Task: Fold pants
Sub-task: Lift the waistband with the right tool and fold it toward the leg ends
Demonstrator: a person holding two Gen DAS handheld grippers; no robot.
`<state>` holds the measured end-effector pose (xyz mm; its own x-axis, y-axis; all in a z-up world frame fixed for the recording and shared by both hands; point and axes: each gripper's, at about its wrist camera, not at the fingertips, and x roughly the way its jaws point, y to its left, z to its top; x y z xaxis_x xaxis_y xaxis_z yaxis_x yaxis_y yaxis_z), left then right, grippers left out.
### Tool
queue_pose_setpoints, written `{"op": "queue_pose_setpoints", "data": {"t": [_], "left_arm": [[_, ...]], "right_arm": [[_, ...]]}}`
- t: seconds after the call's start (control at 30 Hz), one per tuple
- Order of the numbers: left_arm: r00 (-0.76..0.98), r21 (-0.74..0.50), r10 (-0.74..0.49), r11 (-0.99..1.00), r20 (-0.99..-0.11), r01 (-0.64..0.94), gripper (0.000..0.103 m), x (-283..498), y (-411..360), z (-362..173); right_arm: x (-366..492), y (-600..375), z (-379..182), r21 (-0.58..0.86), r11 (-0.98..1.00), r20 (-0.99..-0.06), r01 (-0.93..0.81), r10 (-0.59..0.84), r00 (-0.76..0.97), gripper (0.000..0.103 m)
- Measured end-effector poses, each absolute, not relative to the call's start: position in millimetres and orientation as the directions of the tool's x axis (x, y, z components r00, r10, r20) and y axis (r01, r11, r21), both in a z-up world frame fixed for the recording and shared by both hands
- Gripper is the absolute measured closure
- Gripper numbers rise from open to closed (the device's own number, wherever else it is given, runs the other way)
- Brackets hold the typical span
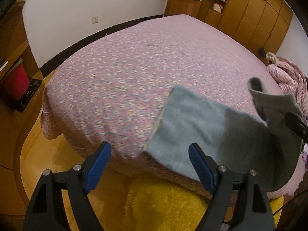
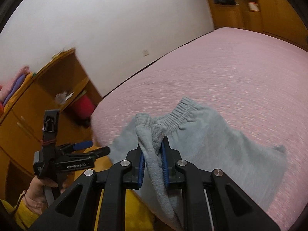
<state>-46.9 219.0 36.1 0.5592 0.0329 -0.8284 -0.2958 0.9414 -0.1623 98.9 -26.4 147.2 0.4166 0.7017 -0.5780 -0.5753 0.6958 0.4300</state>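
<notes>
My right gripper is clamped on the waistband fold of the grey pants; the blue pads press the fleece from both sides. From the clamp the pants spread away over the near corner of the pink bed, and one strand hangs down past the bed's edge below the clamp. My left gripper stands with its fingers wide apart, holding nothing, above the bed's near edge and just left of the pants.

Right wrist view only: the ribbed elastic waistband, and my left gripper seen from the side, off the bed's left edge, with my hand on its handle.

Left wrist view only: the floral print of the bed, a lifted flap of the pants at the right with the dark tip of my right gripper against it, a pink quilt at the bed's far right, and a yellow rug below the bed's edge.
</notes>
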Motion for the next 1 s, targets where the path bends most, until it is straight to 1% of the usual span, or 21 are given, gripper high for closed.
{"op": "queue_pose_setpoints", "data": {"t": [0.13,0.37,0.57,0.7,0.73,0.77,0.8,0.83,0.87,1.0], "left_arm": [[0.564,-0.178,0.034,0.932,-0.825,-0.316,0.017,-51.3,230.9,34.5],[0.559,-0.191,0.032,0.922,-0.828,-0.337,0.017,-58.0,243.1,30.3],[0.558,-0.2,0.028,0.918,-0.829,-0.343,0.017,-59.0,244.1,28.1],[0.57,-0.205,0.018,0.923,-0.821,-0.325,0.017,-58.9,237.5,34.3],[0.575,-0.205,0.017,0.925,-0.818,-0.319,0.017,-59.4,235.0,37.3],[0.582,-0.206,0.015,0.928,-0.813,-0.311,0.017,-59.9,232.3,41.1],[0.586,-0.207,0.012,0.929,-0.81,-0.306,0.017,-60.3,230.4,43.4],[0.593,-0.213,0.005,0.931,-0.805,-0.296,0.017,-60.5,227.5,47.0],[0.599,-0.217,-0.002,0.933,-0.801,-0.288,0.017,-60.5,226.5,48.1],[0.612,-0.24,-0.039,0.938,-0.79,-0.25,0.017,-58.2,215.1,54.2]], "right_arm": [[99.0,17.6,141.4,0.41,0.662,-0.601,-0.627,0.714,0.36,0.087],[102.7,80.1,103.7,0.405,0.635,-0.67,-0.657,0.695,0.259,0.086],[103.4,99.6,77.5,0.404,0.638,-0.727,-0.655,0.659,0.193,0.082],[101.8,104.6,78.7,0.397,0.644,-0.743,-0.654,0.644,0.182,0.079],[100.7,101.7,81.3,0.399,0.643,-0.746,-0.653,0.643,0.177,0.075],[98.9,98.7,84.3,0.41,0.636,-0.743,-0.653,0.649,0.166,0.067],[96.8,92.1,87.7,0.426,0.627,-0.736,-0.652,0.66,0.153,0.062],[95.7,81.9,92.9,0.443,0.618,-0.728,-0.65,0.671,0.141,0.054],[94.4,75.3,96.5,0.453,0.613,-0.723,-0.647,0.678,0.135,0.05],[87.9,46.9,108.5,0.429,0.613,-0.718,-0.663,0.677,0.161,0.05]]}}
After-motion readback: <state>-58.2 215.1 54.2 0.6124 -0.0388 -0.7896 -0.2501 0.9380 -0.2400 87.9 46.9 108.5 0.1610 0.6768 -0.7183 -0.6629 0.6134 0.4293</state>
